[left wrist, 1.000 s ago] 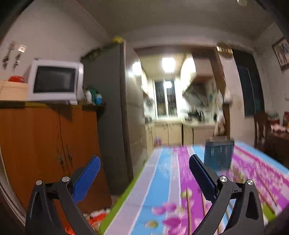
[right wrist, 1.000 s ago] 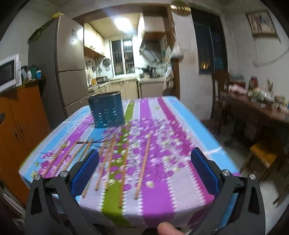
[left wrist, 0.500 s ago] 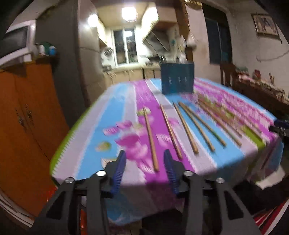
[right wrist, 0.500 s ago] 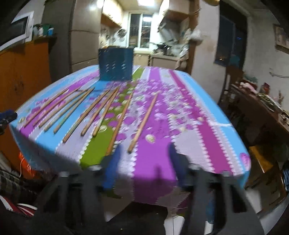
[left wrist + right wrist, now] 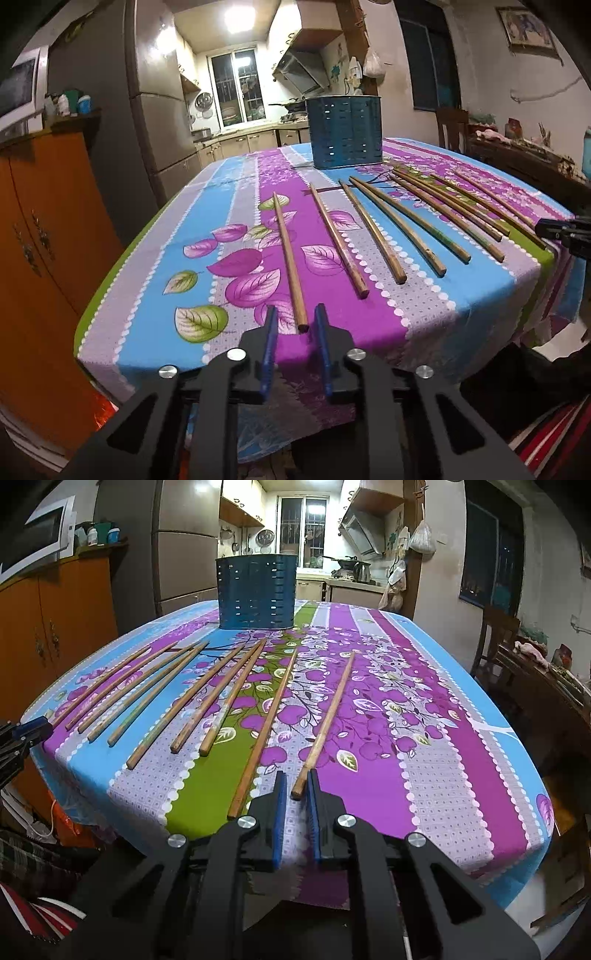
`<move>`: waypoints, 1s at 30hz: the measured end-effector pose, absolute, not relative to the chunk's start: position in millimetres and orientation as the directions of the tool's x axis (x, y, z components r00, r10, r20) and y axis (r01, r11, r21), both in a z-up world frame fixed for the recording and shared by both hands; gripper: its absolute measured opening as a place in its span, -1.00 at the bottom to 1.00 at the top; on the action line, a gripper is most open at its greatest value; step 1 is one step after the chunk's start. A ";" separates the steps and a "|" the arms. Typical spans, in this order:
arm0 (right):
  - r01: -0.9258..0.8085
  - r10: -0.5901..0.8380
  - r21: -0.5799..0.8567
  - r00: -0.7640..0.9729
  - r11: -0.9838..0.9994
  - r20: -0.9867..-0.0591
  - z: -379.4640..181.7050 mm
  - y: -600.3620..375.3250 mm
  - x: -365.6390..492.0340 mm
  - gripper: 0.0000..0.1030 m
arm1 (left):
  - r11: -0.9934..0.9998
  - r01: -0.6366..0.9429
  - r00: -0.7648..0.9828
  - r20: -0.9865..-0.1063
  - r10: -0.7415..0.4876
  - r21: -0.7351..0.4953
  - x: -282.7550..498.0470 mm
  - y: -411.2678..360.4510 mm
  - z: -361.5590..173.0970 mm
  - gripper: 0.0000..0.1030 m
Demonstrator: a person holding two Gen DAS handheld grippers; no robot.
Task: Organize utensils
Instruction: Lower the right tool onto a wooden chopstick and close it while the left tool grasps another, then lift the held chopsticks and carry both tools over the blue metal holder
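Observation:
Several wooden chopsticks lie in a row on a flowered tablecloth. A blue perforated utensil holder [image 5: 345, 132] stands upright at the far end, also in the right wrist view [image 5: 256, 590]. My left gripper [image 5: 295, 312] is narrowly open, its blue pads on either side of the near end of the leftmost chopstick [image 5: 289, 251]. My right gripper [image 5: 296, 777] is narrowly open around the near end of the rightmost chopstick [image 5: 328, 720]. Neither chopstick is lifted off the cloth.
The table [image 5: 443, 738] has its front edge just before both grippers. An orange cabinet [image 5: 44, 221] and a grey fridge [image 5: 155, 110] stand to the left. A dark side table [image 5: 546, 679] and chair stand to the right. Each gripper shows in the other's view [image 5: 565, 230].
Both grippers swung down toward the table's front edge and narrowed from wide open. Each now straddles the near end of an outer chopstick.

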State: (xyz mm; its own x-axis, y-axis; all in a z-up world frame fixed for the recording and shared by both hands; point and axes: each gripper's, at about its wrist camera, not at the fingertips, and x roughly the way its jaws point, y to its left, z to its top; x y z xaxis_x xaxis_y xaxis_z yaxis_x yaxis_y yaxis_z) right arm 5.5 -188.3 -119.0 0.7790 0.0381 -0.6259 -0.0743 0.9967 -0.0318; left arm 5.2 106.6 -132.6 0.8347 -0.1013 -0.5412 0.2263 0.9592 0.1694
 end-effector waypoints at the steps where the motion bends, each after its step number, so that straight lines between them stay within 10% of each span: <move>1: -0.073 0.037 -0.032 0.780 0.997 -0.625 -119.0 -188.2 6.7 -0.81 | 0.957 0.231 0.837 -0.538 -0.104 0.174 4.8 105.2 -132.9 -0.66; 30: -0.035 0.065 0.076 0.896 0.997 -0.440 -56.8 -214.8 -9.0 -0.90 | 0.976 0.213 0.910 -0.375 -0.179 0.052 -2.9 114.4 -71.4 -0.85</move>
State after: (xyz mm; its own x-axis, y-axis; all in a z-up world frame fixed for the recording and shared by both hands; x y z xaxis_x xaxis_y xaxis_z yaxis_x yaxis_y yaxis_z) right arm -9.0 -214.8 -56.8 0.8959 0.0646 -0.4395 -0.0348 0.9965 0.0755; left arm -2.9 114.4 -71.4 0.9097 -0.1786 -0.3749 0.2129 0.9757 0.0518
